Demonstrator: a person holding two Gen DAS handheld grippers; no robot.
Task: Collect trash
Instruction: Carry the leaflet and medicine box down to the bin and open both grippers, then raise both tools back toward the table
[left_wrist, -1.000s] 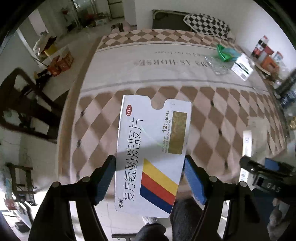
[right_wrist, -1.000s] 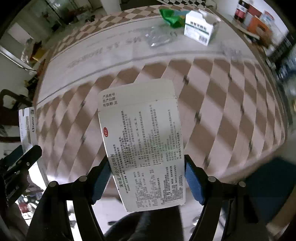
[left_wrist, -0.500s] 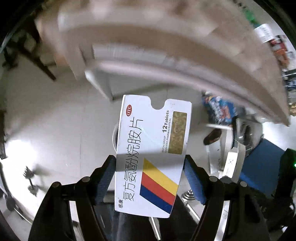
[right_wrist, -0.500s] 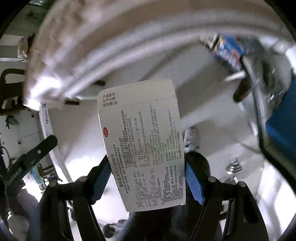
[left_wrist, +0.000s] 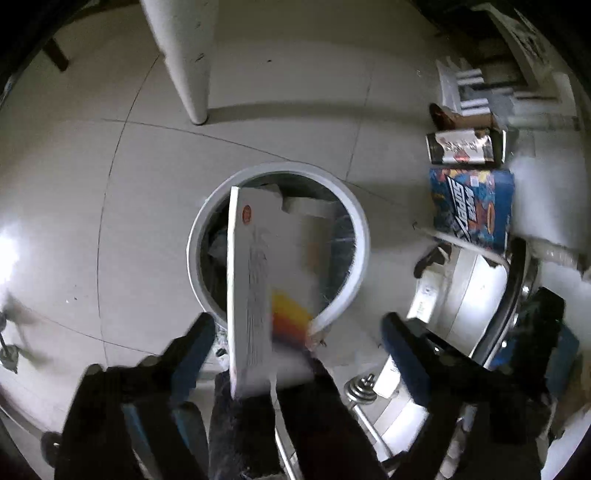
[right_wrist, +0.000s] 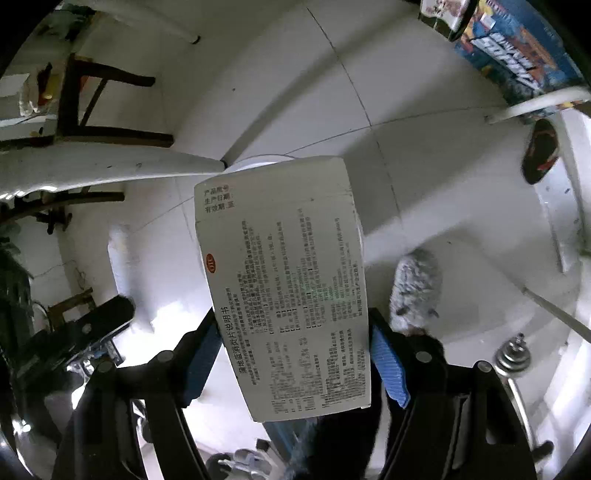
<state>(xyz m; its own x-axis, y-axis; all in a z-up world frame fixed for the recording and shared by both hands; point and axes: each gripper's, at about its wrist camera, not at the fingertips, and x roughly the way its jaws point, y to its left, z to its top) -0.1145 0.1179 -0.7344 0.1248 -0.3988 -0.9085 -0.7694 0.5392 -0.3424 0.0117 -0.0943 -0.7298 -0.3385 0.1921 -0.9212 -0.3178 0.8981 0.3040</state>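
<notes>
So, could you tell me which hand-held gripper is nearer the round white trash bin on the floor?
Left. The left hand-held gripper hangs just above the round white trash bin; the right hand-held gripper is farther off, with the bin mostly hidden behind its box.

At the bottom of the left wrist view, the left gripper (left_wrist: 299, 343) points steeply downward, its jaws opening, the blue pads standing wide apart and clear of what lies between them. In the right wrist view, the right gripper (right_wrist: 295, 354) also tilts steeply down, its blue pads pressed against both edges of a flat box.
</notes>
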